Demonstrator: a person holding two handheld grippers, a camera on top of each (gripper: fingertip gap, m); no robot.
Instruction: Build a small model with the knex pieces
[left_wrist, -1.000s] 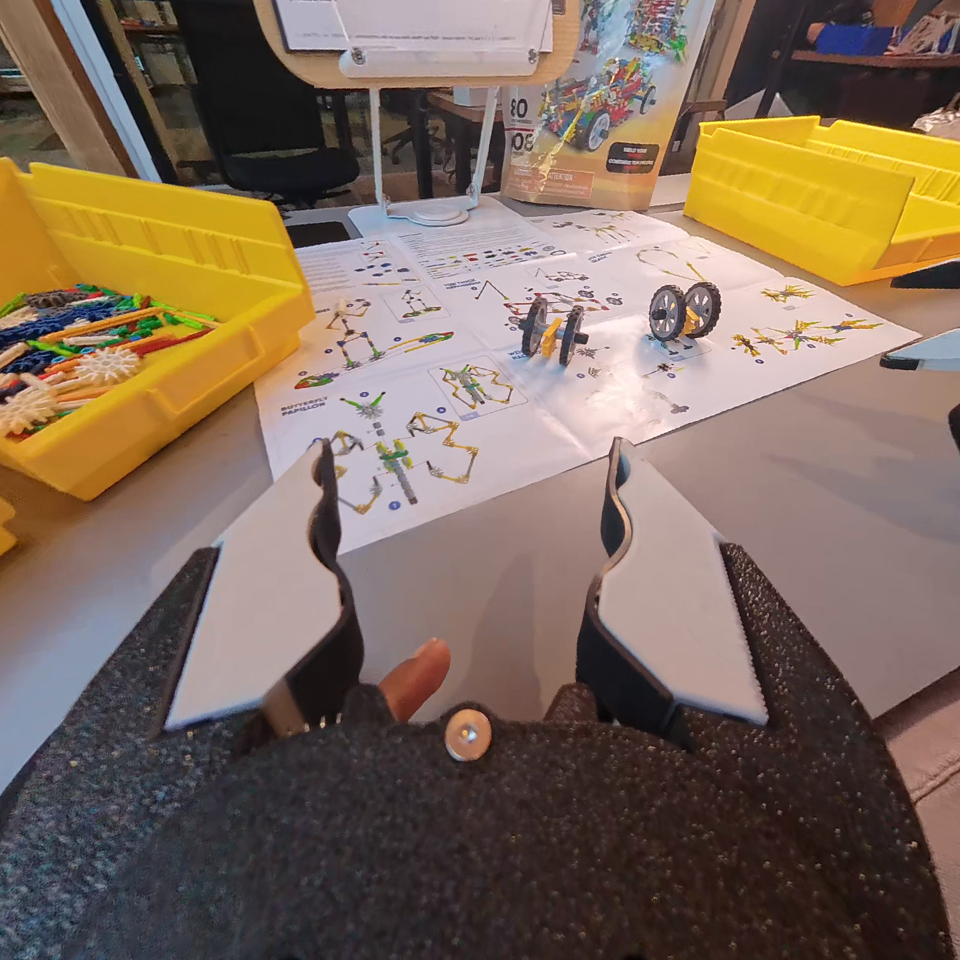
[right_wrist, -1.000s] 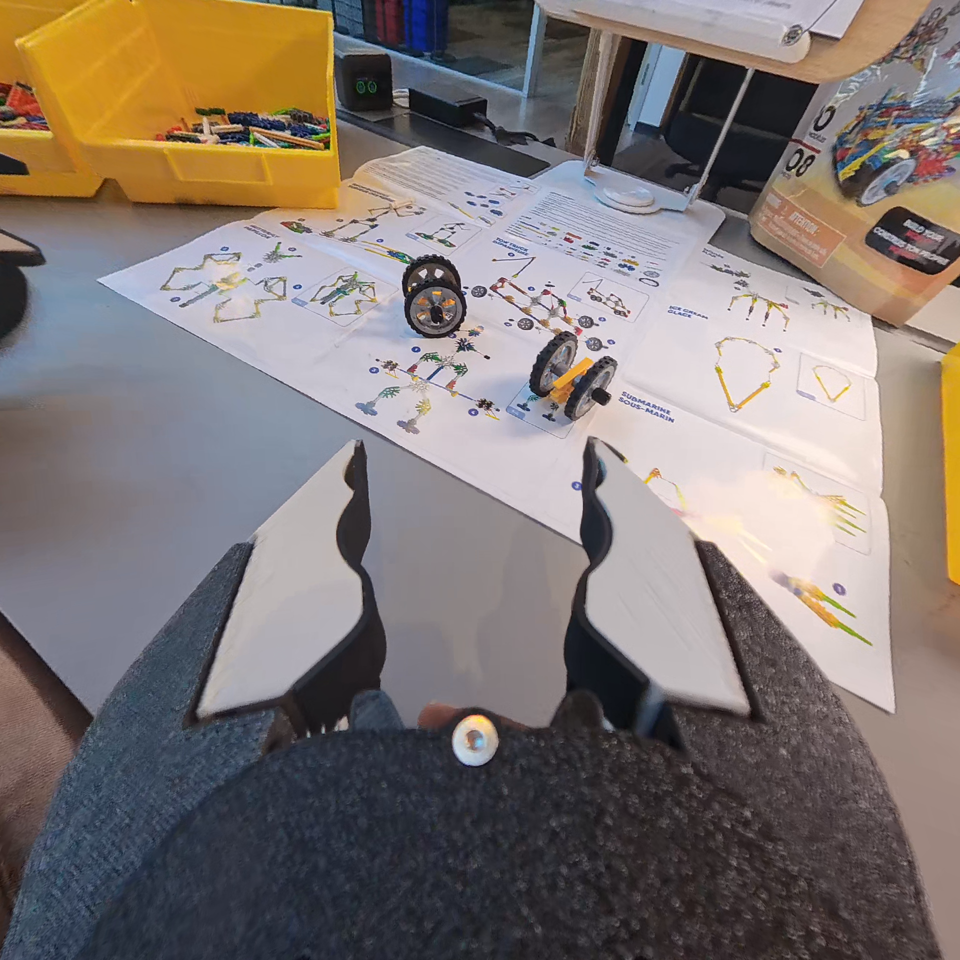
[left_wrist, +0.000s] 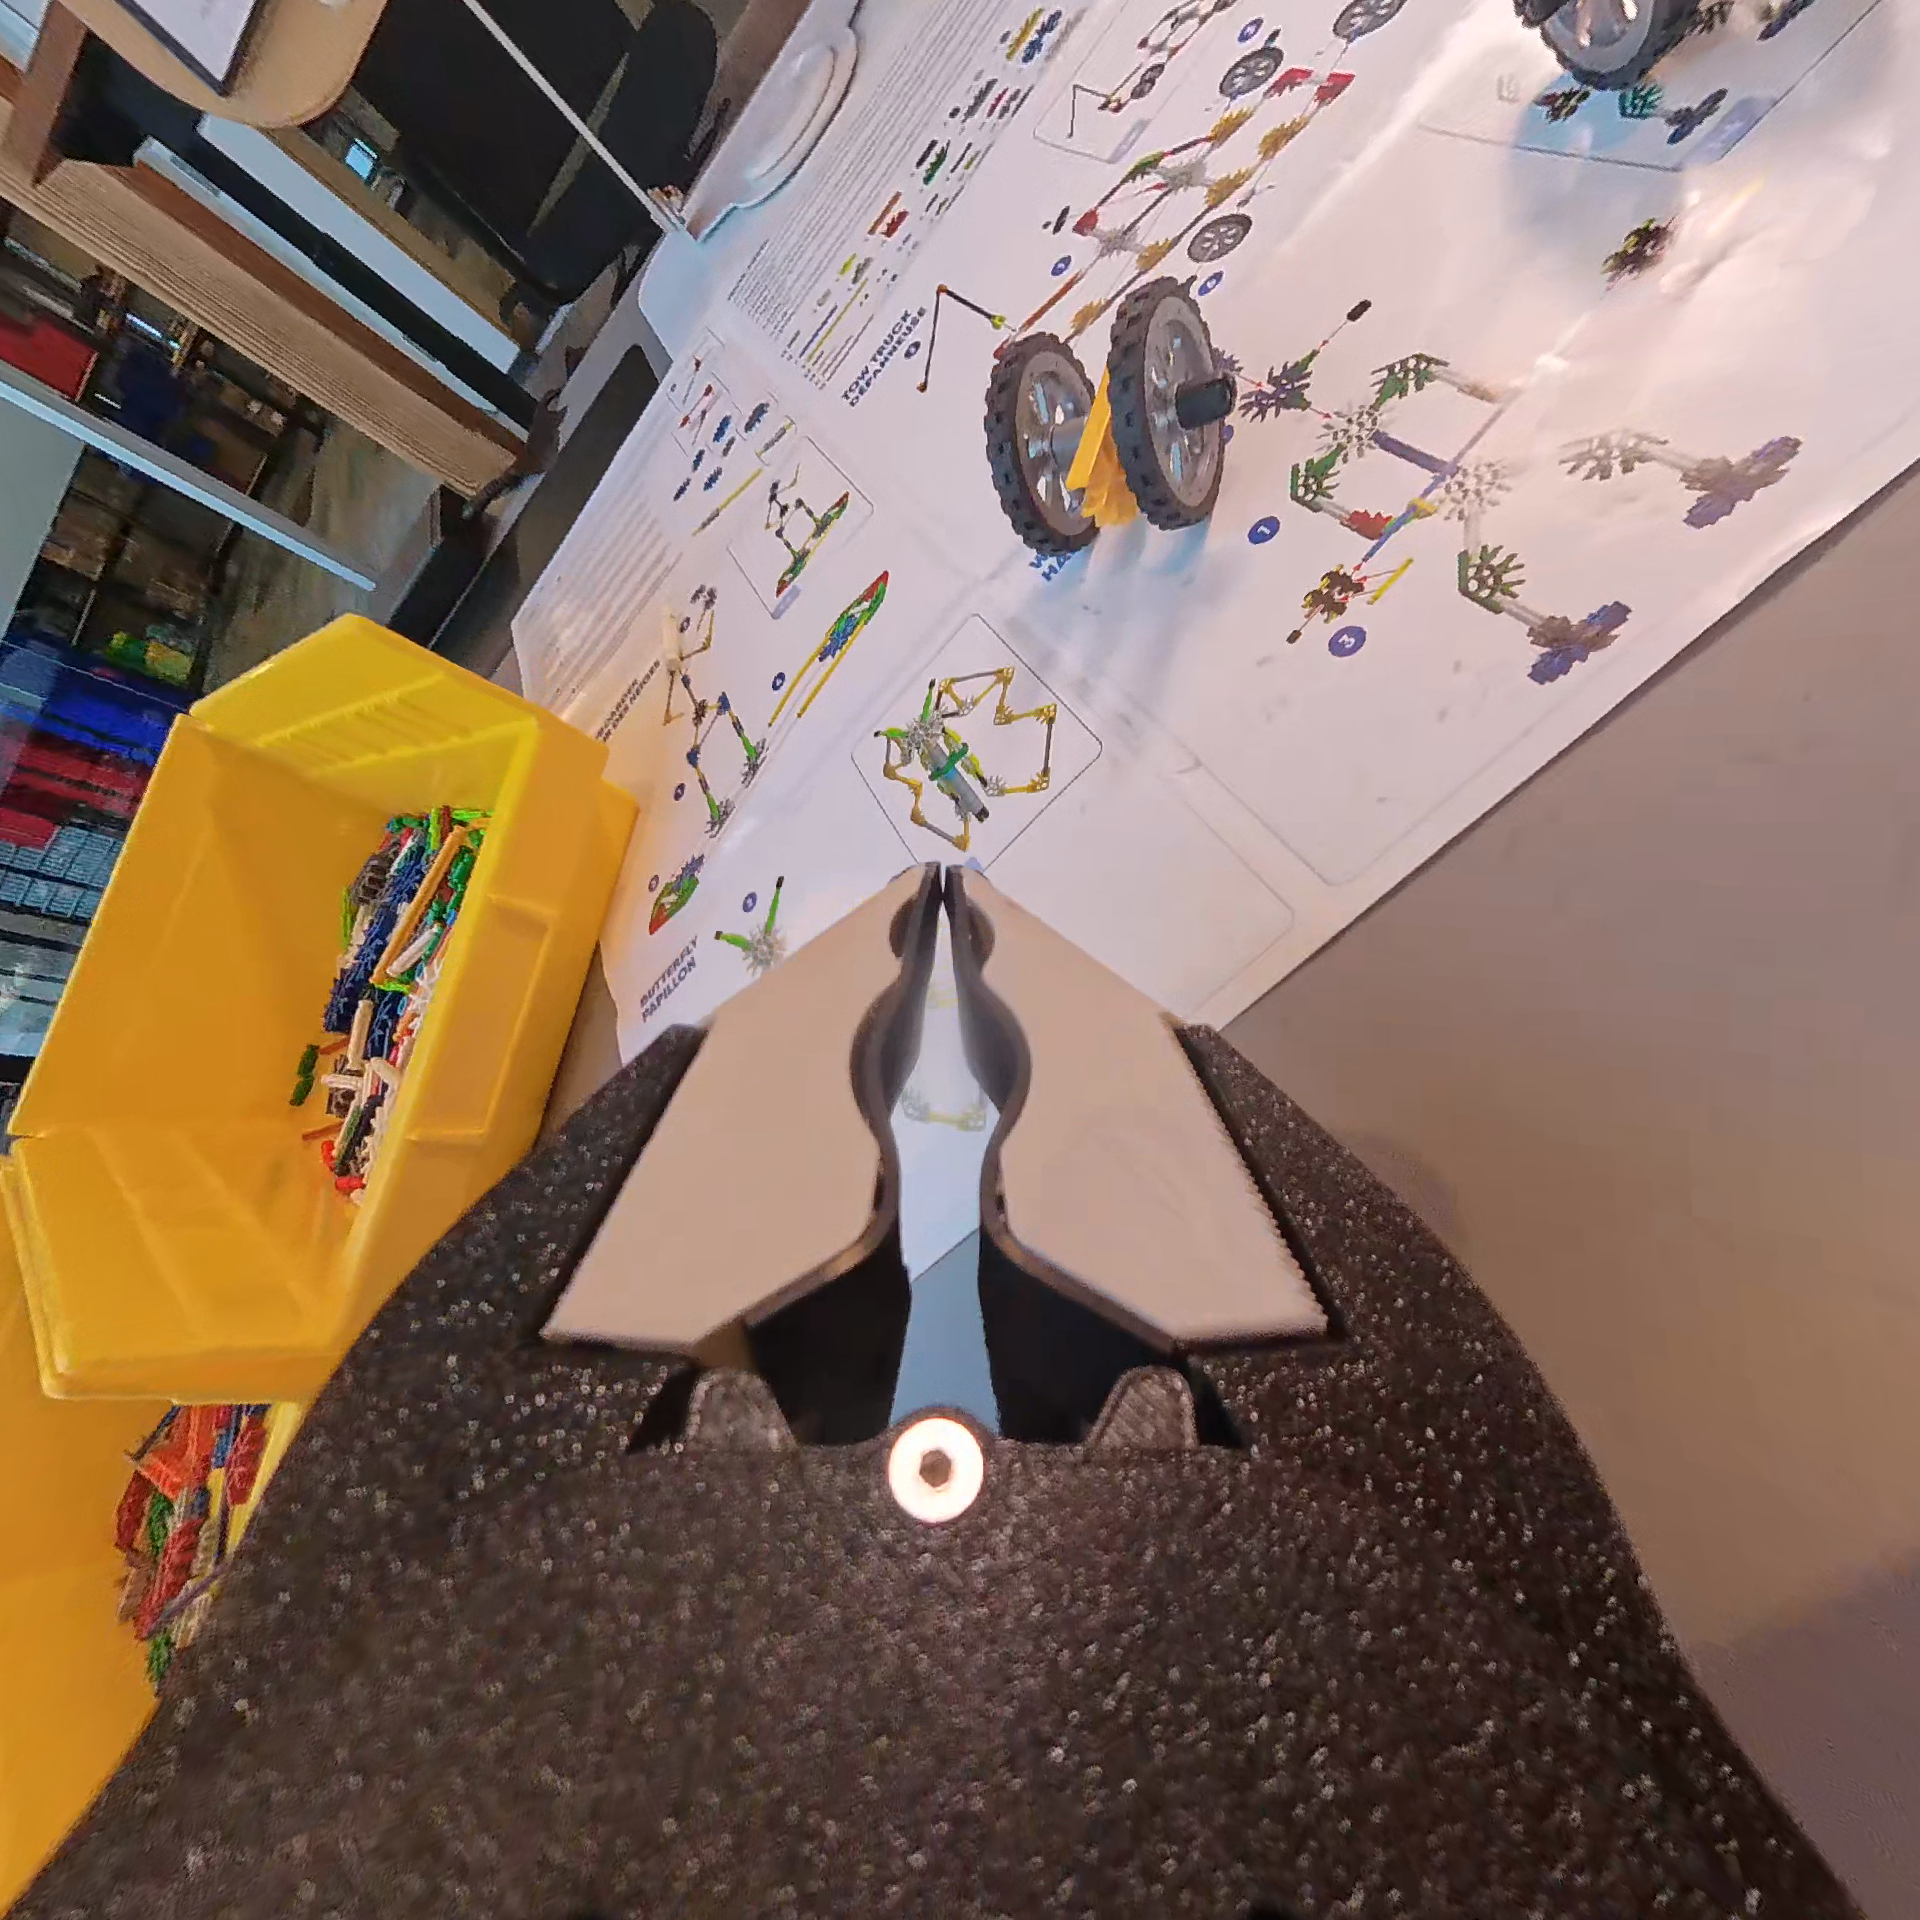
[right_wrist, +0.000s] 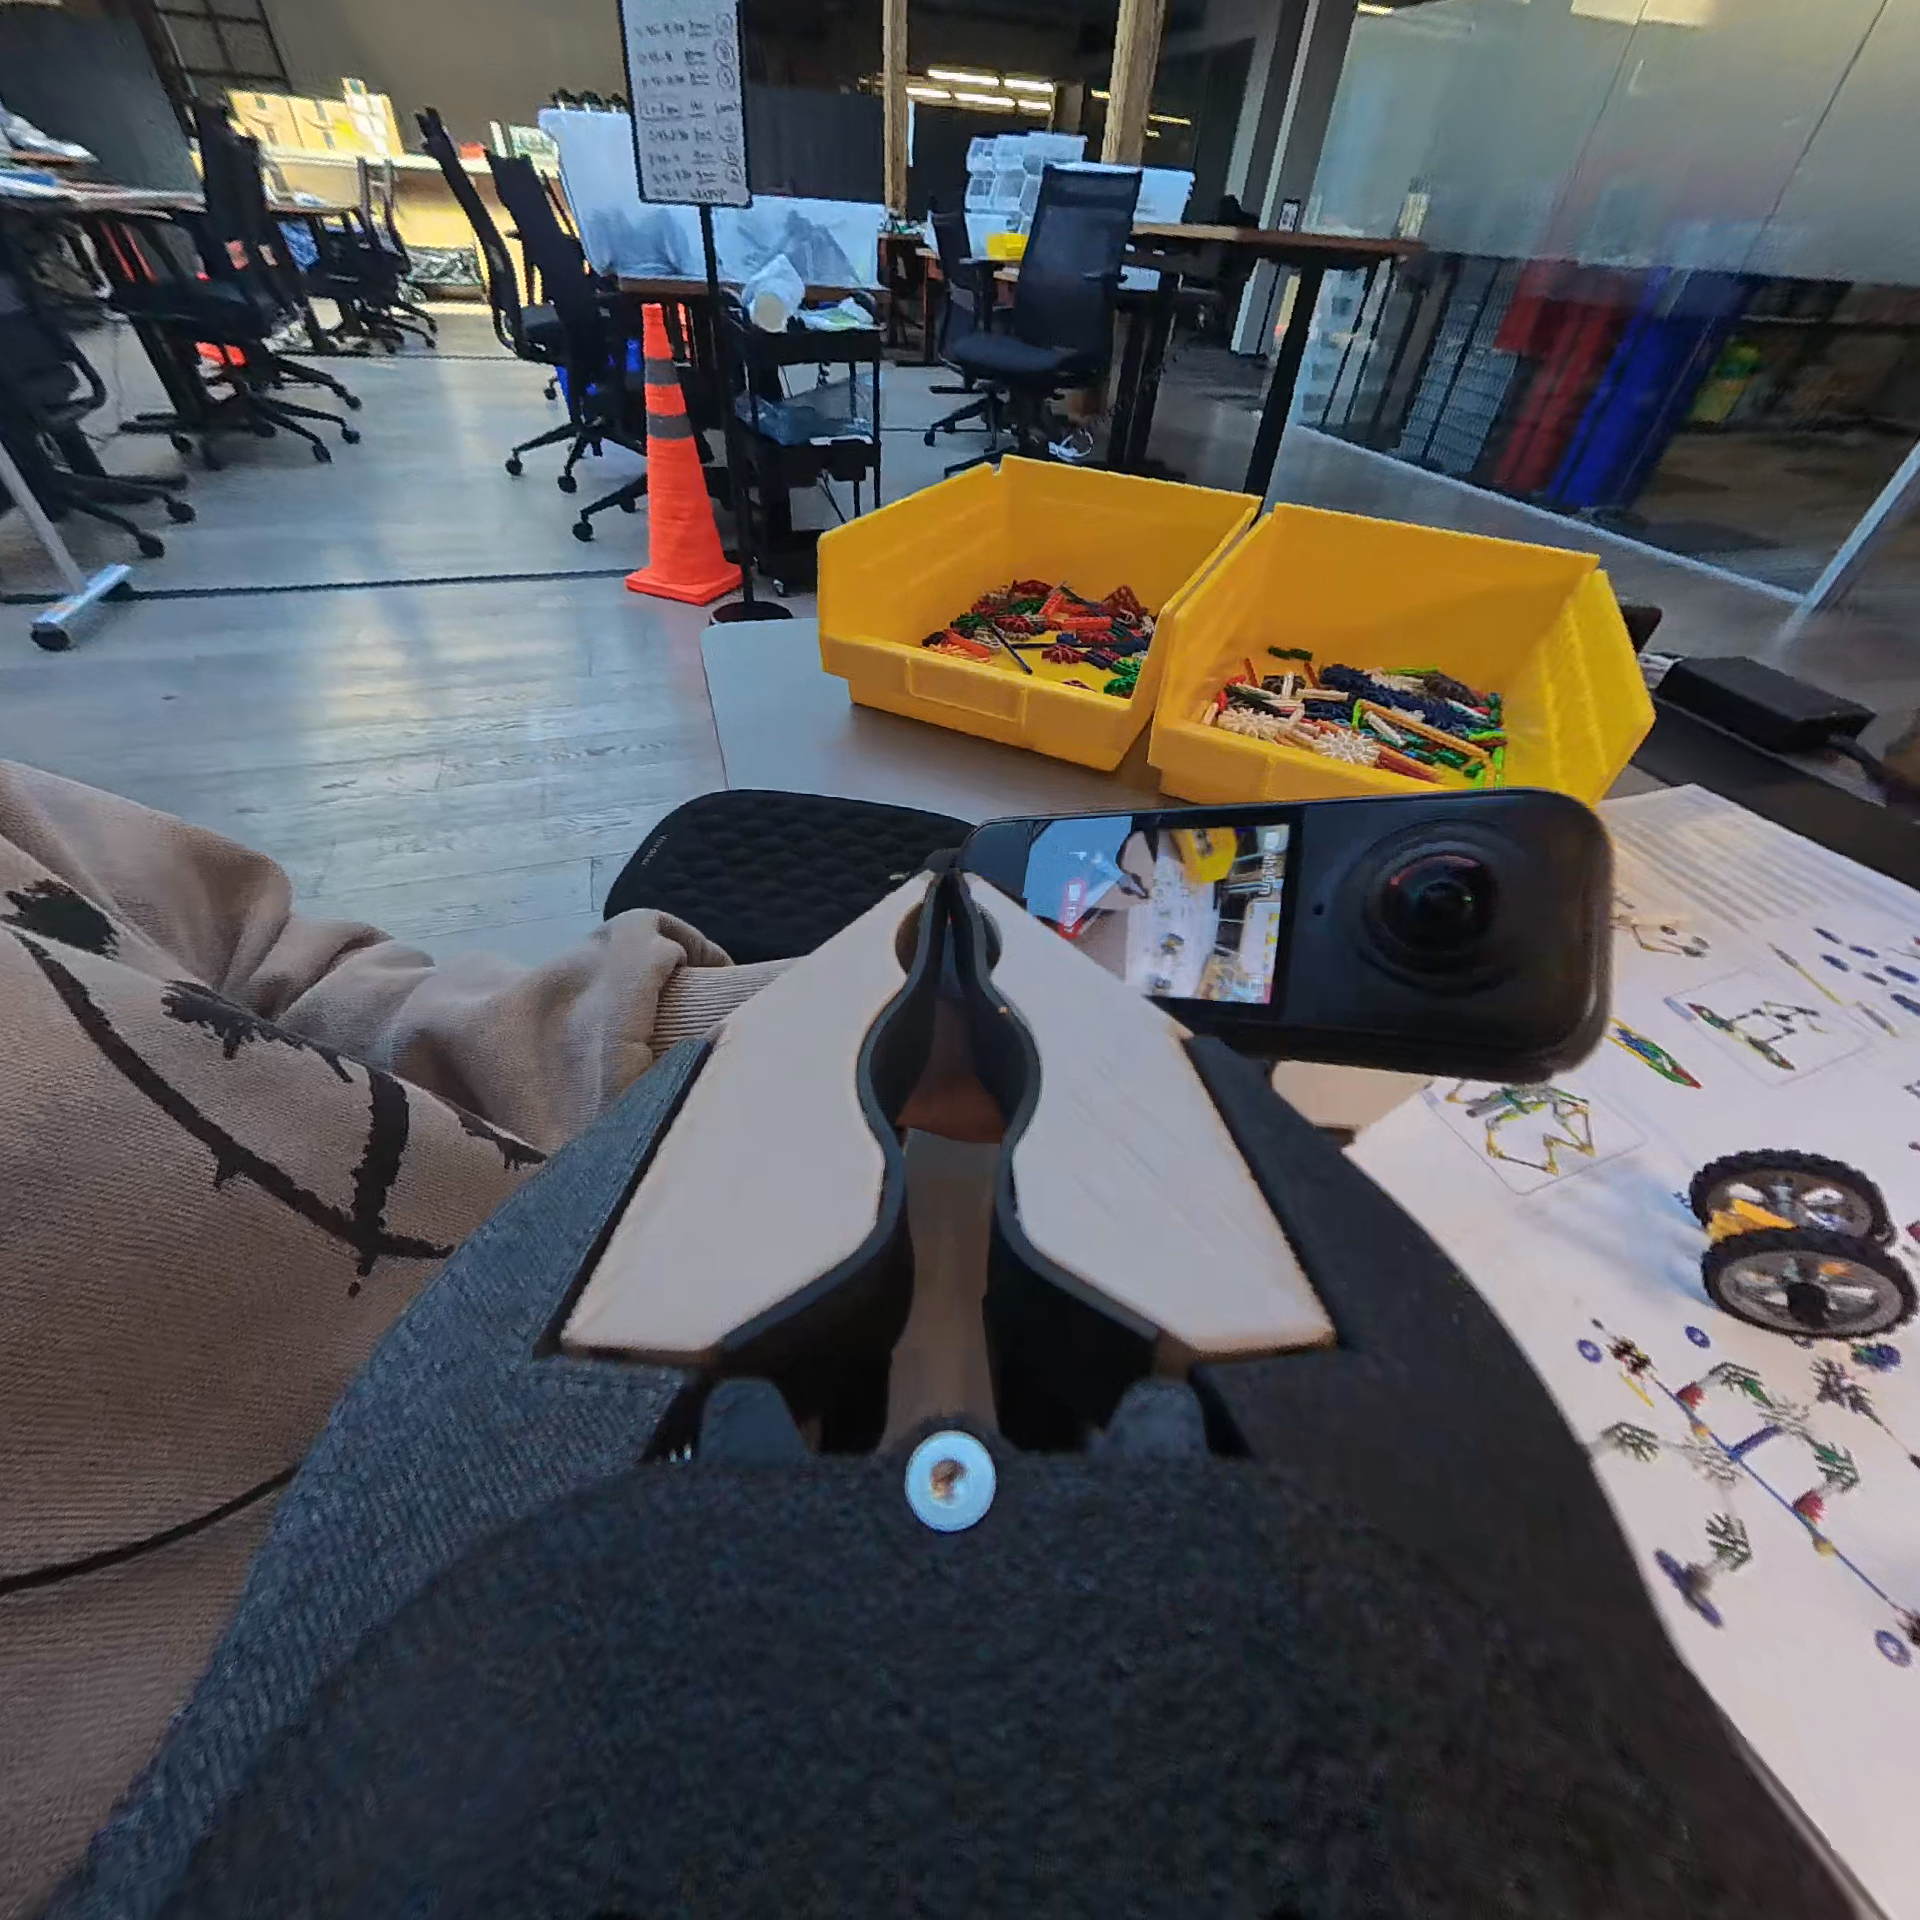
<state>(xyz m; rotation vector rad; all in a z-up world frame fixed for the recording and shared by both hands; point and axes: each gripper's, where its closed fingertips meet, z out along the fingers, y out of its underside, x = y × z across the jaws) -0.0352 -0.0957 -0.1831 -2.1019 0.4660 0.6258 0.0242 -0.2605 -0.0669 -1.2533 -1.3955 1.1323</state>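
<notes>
An open office of desks and chairs lies behind the grey tabletop (left_wrist: 1558, 1039). The left gripper (left_wrist: 940, 883), fingers clenched on nothing, hovers over the instruction sheet (left_wrist: 1195, 727), beside a yellow bin (left_wrist: 208, 1299) of rods. Ahead stands a wheel pair (left_wrist: 1107, 426), light, rigid-looking, axle lying along the sheet. The right gripper (right_wrist: 948, 894), equally clenched and empty, points at a camera (right_wrist: 1351, 935).

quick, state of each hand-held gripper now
left hand-held gripper: shut, holding nothing.
right hand-held gripper: shut, holding nothing.
</notes>
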